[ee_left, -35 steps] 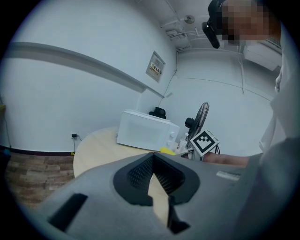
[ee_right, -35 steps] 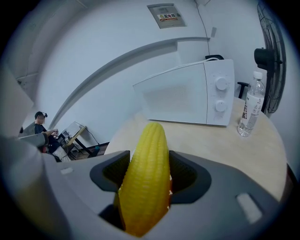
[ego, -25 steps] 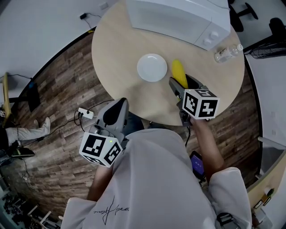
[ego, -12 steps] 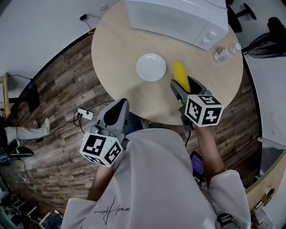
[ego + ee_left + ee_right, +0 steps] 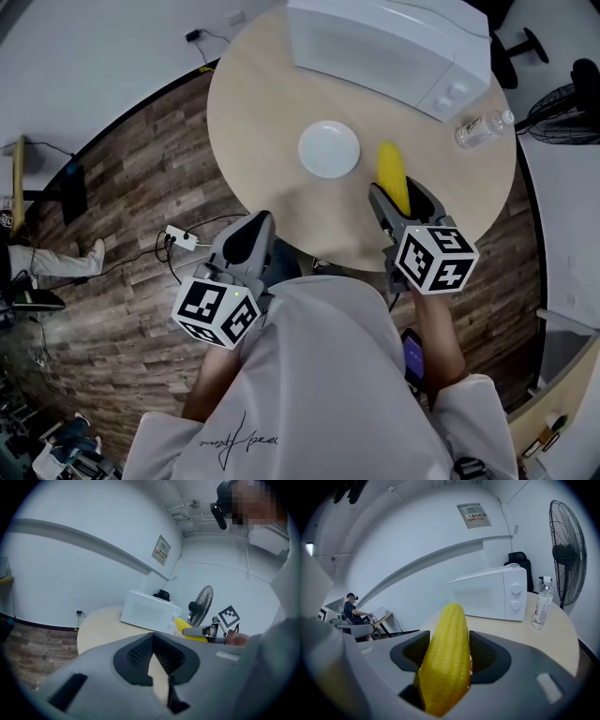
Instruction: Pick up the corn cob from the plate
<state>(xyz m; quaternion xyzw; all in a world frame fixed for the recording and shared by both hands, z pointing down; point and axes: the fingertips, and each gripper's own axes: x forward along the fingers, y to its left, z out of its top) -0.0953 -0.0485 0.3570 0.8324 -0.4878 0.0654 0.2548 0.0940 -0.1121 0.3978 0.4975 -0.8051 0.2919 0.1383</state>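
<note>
The yellow corn cob [image 5: 391, 178] is clamped between the jaws of my right gripper [image 5: 397, 199], which is shut on it and holds it above the round wooden table [image 5: 253, 122], to the right of the white plate [image 5: 329, 148]. The plate has nothing on it. In the right gripper view the corn cob [image 5: 445, 658] stands up between the two dark pads of the right gripper [image 5: 450, 653]. My left gripper [image 5: 247, 237] hangs off the table's near edge, shut and holding nothing. The left gripper view shows the left gripper [image 5: 152, 656] and, beyond it, the corn cob [image 5: 180, 625].
A white microwave [image 5: 394, 47] stands at the back of the table, with a clear water bottle [image 5: 480, 129] to its right. A standing fan [image 5: 565, 550] is beyond the table's right side. Cables and a power strip [image 5: 181, 238] lie on the wooden floor at the left.
My right gripper has drawn the corn cob a little away from the plate, toward the table's near edge. The left gripper has stayed where it was.
</note>
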